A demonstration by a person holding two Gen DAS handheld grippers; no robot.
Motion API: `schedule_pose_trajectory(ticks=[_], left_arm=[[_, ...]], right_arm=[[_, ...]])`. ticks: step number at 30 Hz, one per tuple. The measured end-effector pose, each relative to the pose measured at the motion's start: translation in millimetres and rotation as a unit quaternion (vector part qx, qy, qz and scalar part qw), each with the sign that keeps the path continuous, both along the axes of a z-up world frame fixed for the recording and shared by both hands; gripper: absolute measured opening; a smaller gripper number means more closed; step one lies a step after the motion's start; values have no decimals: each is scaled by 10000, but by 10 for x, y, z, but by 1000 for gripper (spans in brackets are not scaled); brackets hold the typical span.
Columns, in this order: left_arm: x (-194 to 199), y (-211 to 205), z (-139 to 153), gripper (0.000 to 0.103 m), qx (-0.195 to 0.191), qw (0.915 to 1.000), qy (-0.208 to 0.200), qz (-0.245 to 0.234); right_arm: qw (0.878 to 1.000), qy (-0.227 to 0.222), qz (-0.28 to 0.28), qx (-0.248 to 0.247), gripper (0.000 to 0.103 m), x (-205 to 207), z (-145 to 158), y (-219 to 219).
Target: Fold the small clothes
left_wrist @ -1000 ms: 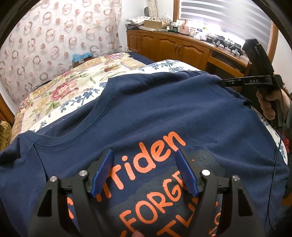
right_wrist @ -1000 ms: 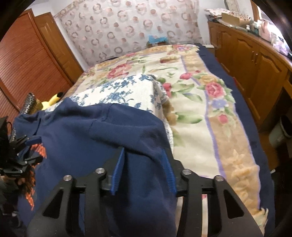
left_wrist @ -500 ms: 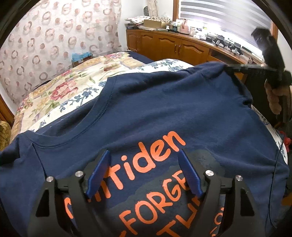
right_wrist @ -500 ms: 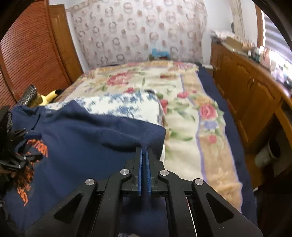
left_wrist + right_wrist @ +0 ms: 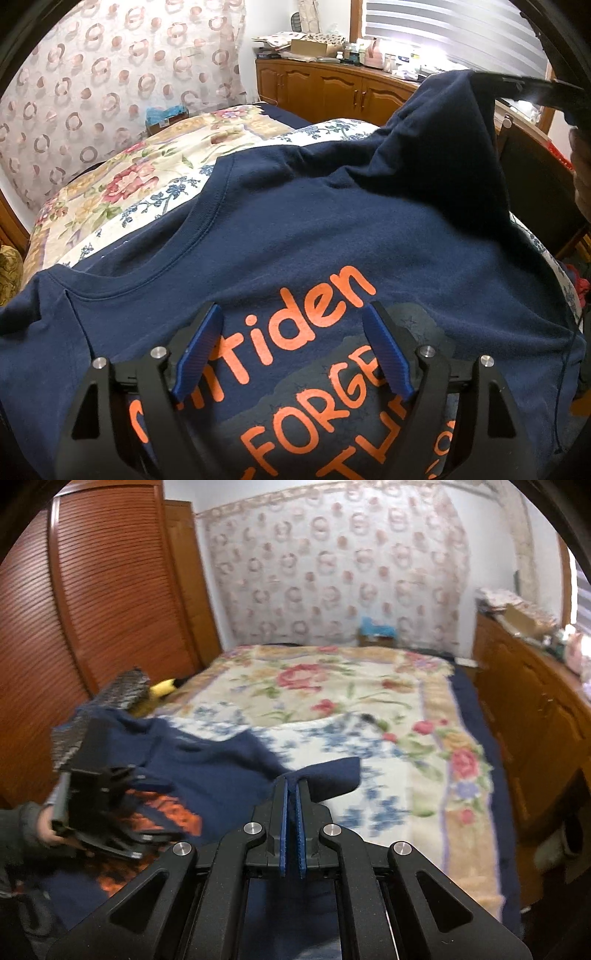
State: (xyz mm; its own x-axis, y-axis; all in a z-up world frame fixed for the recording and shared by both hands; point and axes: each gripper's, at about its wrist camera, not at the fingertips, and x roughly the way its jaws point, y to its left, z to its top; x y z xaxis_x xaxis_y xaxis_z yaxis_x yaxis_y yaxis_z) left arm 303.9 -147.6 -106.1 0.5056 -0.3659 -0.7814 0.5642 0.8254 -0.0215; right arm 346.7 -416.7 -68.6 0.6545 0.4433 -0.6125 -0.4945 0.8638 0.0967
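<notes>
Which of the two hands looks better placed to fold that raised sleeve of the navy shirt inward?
The right. Its right gripper is shut on the sleeve and holds it lifted off the bed. The left gripper hangs open over the T-shirt's orange lettering, gripping nothing.

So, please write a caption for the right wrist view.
Right claw shut on a navy T-shirt sleeve, lifted above the floral bed cover.

Bed (image 5: 369, 686) carried a floral blanket (image 5: 122, 177) and a blue-flowered cloth (image 5: 332, 738) ahead of the right gripper (image 5: 291, 786). Navy T-shirt (image 5: 295, 229) lay spread on that cloth, under the left gripper (image 5: 291, 332).
</notes>
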Motion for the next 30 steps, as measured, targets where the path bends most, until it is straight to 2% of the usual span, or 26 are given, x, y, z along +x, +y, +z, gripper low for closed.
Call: schedule_pose_trajectory(ticks=[3, 4, 5, 8, 13, 16, 20, 22, 27, 28, 29, 30], left_arm=[[6, 1, -3, 80, -3, 10000, 2, 0], [5, 0, -2, 80, -4, 10000, -1, 1], [4, 0, -1, 80, -4, 10000, -6, 3], [7, 32, 18, 79, -29, 9999, -71, 83], [-76, 142, 257, 79, -259, 9986, -416, 181], [-144, 215, 415, 79, -465, 9974, -511, 205], [-258, 298, 523, 79, -635, 9962, -547, 239], [-327, 332, 558, 79, -659, 9960, -555, 229], [-437, 415, 603, 79, -628, 9954, -643, 323], [-460, 446, 610, 79, -650, 9951, -643, 370], [-468, 466, 616, 79, -669, 9949, -641, 397], [-493, 486, 622, 79, -685, 9947, -644, 423]], right_arm=[[9997, 151, 98, -134, 3, -23, -119, 182], [9996, 178, 49, -205, 10, -34, -146, 211], [9995, 206, -44, -236, 22, -41, -160, 211], [9996, 179, -209, -1, 40, -77, -103, 56], [9972, -47, -723, -194, 47, -132, -76, -249], [9943, 322, -964, -328, 47, -6, -312, -393], [9898, 852, -1103, -291, 47, 157, -704, -500], [9880, 997, -1172, -166, 47, 200, -784, -545], [9868, 935, -1285, -295, 45, 165, -873, -519], [9871, 922, -1269, -311, 30, 152, -874, -502], [9880, 989, -1155, -261, 6, 142, -880, -480], [9885, 1077, -1037, -221, 3, 140, -887, -447]])
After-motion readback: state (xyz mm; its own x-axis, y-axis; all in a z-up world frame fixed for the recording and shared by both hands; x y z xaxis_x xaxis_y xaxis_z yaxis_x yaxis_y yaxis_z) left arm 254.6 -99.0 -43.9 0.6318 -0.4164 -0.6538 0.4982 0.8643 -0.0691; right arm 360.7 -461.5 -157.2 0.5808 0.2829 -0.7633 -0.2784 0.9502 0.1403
